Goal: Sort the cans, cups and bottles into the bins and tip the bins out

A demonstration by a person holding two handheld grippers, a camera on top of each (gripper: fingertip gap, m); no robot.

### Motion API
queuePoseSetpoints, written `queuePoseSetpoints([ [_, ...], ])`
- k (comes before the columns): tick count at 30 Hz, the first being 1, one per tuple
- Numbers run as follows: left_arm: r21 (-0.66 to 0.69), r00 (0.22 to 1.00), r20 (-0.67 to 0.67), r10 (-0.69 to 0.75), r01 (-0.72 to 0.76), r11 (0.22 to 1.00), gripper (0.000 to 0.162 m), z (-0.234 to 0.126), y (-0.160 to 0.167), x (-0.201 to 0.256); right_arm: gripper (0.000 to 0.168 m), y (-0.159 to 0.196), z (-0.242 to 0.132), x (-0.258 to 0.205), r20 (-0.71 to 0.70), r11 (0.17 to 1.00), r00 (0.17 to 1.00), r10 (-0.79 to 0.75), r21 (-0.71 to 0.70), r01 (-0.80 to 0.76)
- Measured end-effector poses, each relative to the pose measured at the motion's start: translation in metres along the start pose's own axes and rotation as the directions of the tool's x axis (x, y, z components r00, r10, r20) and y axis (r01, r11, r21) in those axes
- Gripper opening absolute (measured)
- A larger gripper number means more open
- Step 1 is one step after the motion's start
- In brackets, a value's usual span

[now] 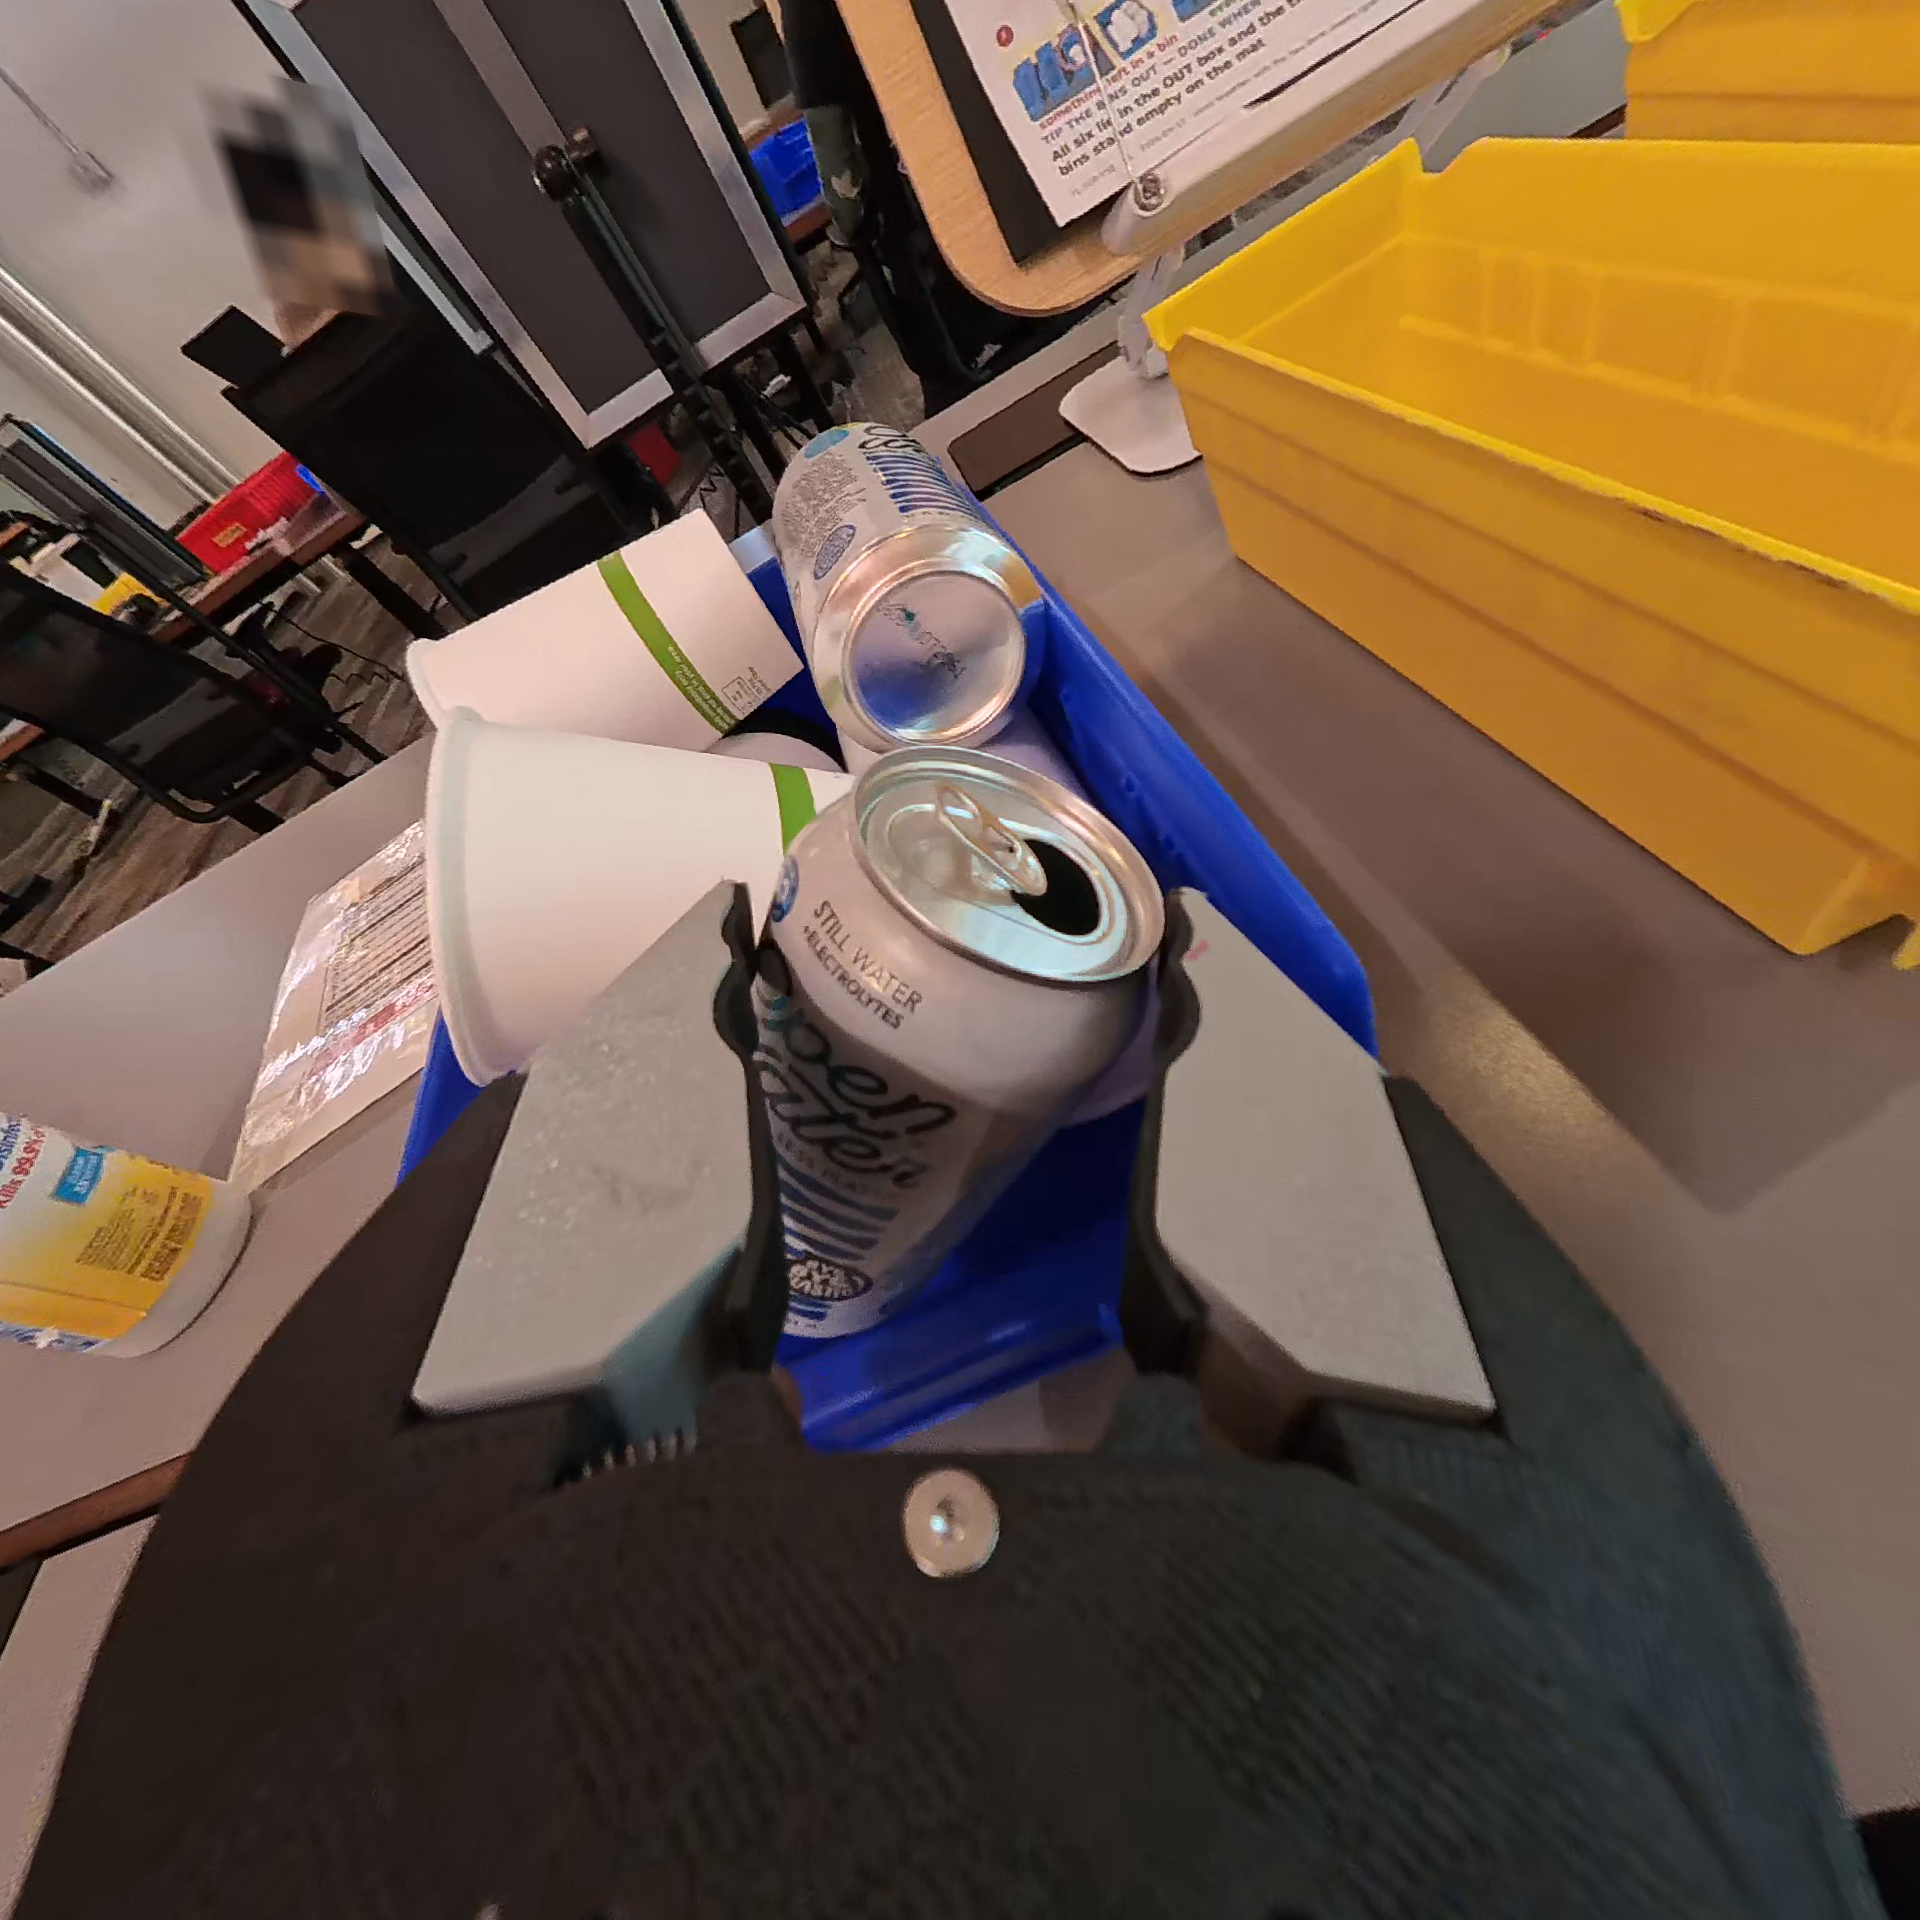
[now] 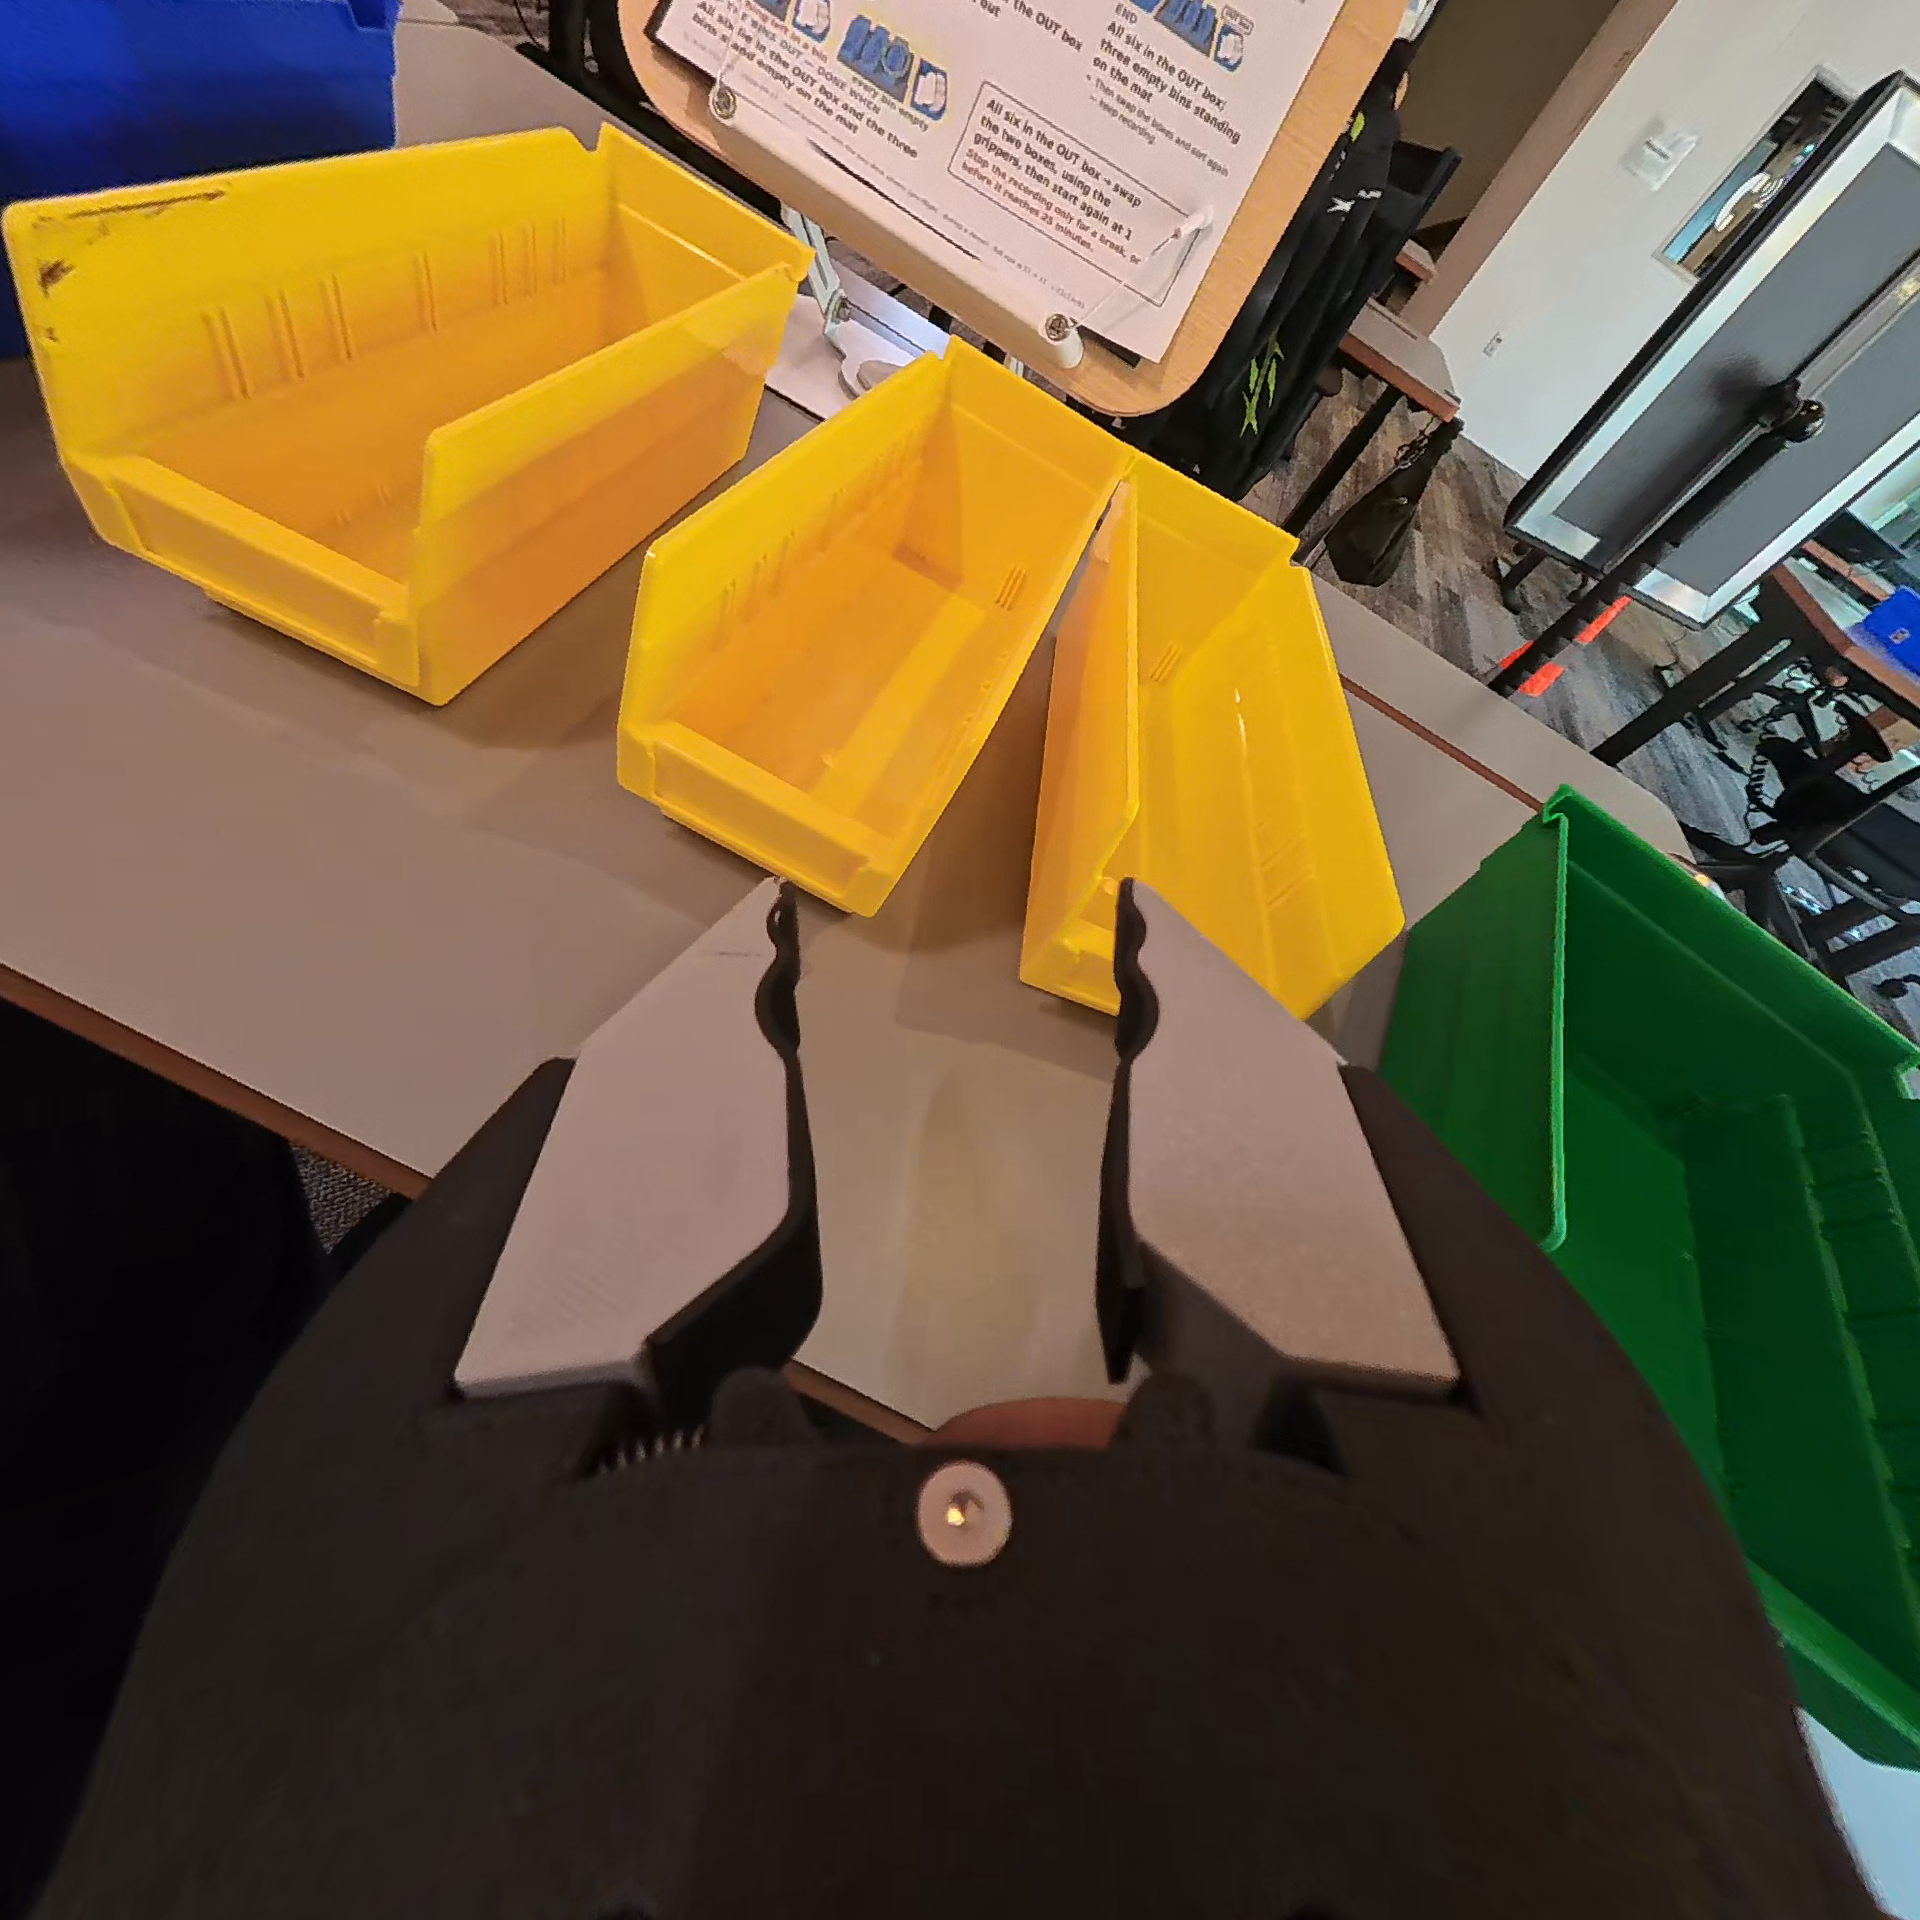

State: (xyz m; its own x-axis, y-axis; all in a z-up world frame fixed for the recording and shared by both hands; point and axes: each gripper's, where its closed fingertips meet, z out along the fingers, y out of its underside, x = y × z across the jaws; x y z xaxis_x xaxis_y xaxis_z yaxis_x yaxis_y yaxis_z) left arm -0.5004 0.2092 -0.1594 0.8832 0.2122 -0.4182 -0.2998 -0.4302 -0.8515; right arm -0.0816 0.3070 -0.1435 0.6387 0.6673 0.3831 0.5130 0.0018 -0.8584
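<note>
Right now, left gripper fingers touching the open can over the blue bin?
Touching. The left wrist view shows the left gripper with both fingers pressed against the sides of the open can, no gap visible, above the blue bin.

My grey table [image 2: 260, 883] carries three yellow bins [image 2: 821, 707], a green bin [image 2: 1558, 1039], a blue bin [image 1: 1195, 790], a wipes canister [image 1: 104, 1247] lying down and a clear wrapper [image 1: 343, 997].

Black bodies, grey fingers [image 1: 613, 1174], silver screw [image 2: 964, 1513].
</note>
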Motion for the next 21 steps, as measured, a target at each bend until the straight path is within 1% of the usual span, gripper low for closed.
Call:
queuePoseSetpoints([
  [4,0.03,0.999,-0.022,-0.026,0.026,0.999,0.076,-0.001,-0.002,-0.001,0.06,0.0,0.001,-0.004,0.015,1.0,1.0,0.001,-0.001,-0.001],
  [8,0.042,1.0,-0.024,0.001,0.0,0.999,0.08,-0.001,0.0,0.0,0.06,0.001,0.003,-0.01,0.036,1.0,0.999,-0.008,-0.007,0.008],
  [12,0.028,0.995,-0.004,0.097,-0.097,0.995,0.084,0.006,0.01,0.004,0.06,0.002,0.004,-0.014,0.049,1.0,0.999,-0.012,-0.01,0.013],
  [17,0.005,0.966,0.064,0.249,-0.25,0.968,0.084,0.009,0.017,0.002,0.06,0.001,0.003,-0.013,0.053,1.0,0.999,-0.009,-0.005,0.009],
  [21,-0.006,0.952,0.088,0.295,-0.295,0.955,0.084,0.011,0.018,0.0,0.06,0.0,0.001,-0.014,0.064,1.0,0.998,-0.001,0.0,0.001],
])
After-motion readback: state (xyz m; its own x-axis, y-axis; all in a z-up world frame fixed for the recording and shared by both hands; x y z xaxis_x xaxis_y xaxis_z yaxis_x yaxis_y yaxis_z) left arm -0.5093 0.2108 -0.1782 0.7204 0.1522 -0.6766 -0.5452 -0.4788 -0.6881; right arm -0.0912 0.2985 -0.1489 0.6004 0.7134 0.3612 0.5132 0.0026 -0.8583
